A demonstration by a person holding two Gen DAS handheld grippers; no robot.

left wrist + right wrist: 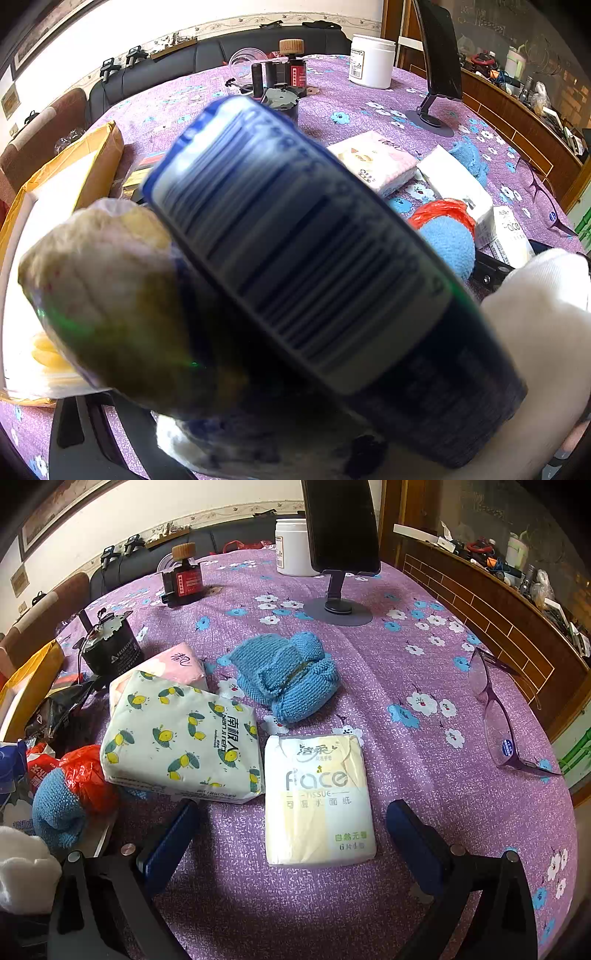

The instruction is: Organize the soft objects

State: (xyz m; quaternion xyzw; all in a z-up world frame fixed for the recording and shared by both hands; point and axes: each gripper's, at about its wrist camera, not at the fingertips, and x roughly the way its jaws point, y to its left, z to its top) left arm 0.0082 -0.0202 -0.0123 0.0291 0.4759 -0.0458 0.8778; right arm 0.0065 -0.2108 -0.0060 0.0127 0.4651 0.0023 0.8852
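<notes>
The right gripper (pixel 288 834), jaws apart, straddles the Face tissue pack (pixel 318 800), whose long axis runs straight ahead

Right gripper (pixel 291 806): two fingers (pixel 166 843) are faced with dark blue pads. Each is carried on a matte black bracket with slotted cut-outs. Round silver screw heads (pixel 128 848) are noted on both brackets, two per side.

Left gripper (pixel 85 435): only a black bracket with long slots is seen, at the lower left edge. The fingers are hidden. No cables or markings are made out on either gripper.
</notes>
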